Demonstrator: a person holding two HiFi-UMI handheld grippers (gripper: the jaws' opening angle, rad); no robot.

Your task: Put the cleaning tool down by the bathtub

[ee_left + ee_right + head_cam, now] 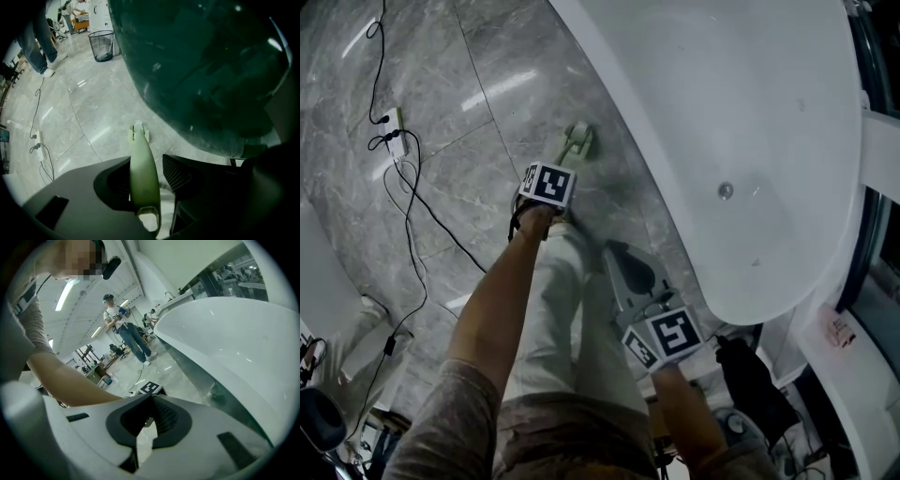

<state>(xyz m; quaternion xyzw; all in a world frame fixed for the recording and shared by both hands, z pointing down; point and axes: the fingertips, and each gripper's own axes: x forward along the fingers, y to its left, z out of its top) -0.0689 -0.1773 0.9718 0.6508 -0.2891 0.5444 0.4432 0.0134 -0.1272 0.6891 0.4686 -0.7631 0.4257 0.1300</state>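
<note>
Bare forearms and pale trousers fill the bottom of the head view. The left claw (553,178), under its marker cube, reaches down to the grey marble floor (469,112). It grips the pale green cleaning tool (574,145), whose head rests on the floor just beside the outer wall of the white bathtub (750,122). The right claw (626,267) hangs lower in the picture, over the trousers and near the tub's rim, with its jaws drawn together. A power strip (397,141) with dark cables lies well apart on the left.

Seen from the left gripper view, the tool's handle (143,178) runs between the jaws, which are clenched on it. Its head (138,133) sits on the floor close to the tub wall (201,70), which looks dark green here. A wire wastebasket (101,45) stands far back.

Looking through the right gripper view, the right claw (151,404) is closed tip to tip with nothing in it. Beyond it are the left marker cube (151,389), the tub rim (234,348) and a standing person (124,333).
</note>
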